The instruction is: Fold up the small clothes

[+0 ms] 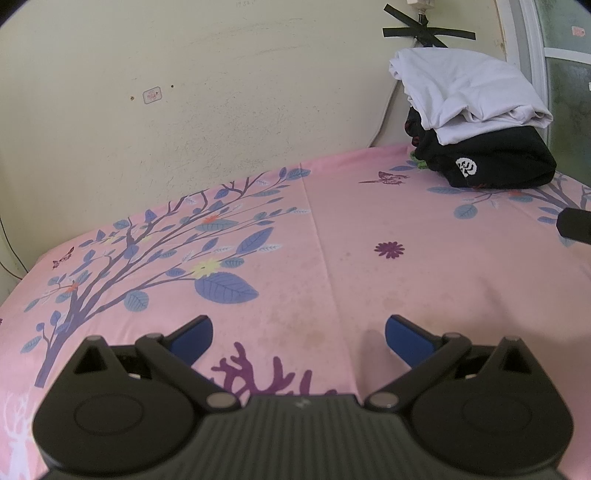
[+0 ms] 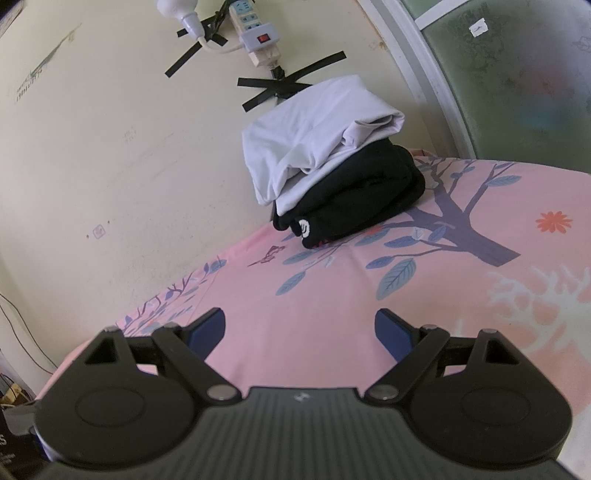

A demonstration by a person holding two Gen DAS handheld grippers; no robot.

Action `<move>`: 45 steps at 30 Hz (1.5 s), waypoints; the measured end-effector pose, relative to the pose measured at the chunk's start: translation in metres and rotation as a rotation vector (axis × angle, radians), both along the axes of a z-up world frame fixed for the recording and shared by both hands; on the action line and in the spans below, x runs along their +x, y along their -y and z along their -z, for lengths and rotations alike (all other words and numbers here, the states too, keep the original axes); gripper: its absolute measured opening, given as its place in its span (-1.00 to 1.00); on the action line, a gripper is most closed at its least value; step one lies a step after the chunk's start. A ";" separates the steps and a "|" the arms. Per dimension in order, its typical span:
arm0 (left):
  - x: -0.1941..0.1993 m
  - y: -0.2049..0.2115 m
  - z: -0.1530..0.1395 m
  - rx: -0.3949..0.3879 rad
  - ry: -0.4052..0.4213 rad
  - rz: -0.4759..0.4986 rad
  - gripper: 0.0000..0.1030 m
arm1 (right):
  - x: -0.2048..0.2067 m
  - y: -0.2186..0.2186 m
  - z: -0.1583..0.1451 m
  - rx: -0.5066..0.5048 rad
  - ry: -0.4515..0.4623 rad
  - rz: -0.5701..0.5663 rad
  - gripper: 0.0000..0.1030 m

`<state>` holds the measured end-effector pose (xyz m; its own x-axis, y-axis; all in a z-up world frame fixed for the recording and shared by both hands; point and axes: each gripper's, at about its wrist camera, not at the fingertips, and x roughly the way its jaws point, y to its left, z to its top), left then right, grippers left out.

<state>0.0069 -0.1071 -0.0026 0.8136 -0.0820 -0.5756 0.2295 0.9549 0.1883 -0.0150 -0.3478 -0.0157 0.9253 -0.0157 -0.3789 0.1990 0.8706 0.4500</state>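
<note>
A stack of folded clothes sits at the far corner of the bed by the wall: a white garment lies on top of a black garment with a small white logo. The same stack shows in the right wrist view, white garment over black garment. My left gripper is open and empty above the pink sheet, well short of the stack. My right gripper is open and empty, pointing toward the stack from some distance. A dark tip of the right gripper shows at the left wrist view's right edge.
The pink bedsheet with blue tree and flower prints covers the bed. A cream wall borders it at the back. A power strip and black tape hang on the wall above the stack. A window frame stands at the right.
</note>
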 end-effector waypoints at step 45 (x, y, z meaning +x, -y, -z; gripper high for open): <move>0.003 -0.008 -0.008 -0.059 0.007 -0.070 1.00 | 0.000 0.002 0.001 0.012 0.009 0.003 0.59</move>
<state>0.0101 -0.0994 0.0051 0.8226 -0.0581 -0.5656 0.1605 0.9780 0.1330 -0.0150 -0.3493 -0.0165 0.9286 -0.0143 -0.3709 0.1980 0.8643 0.4624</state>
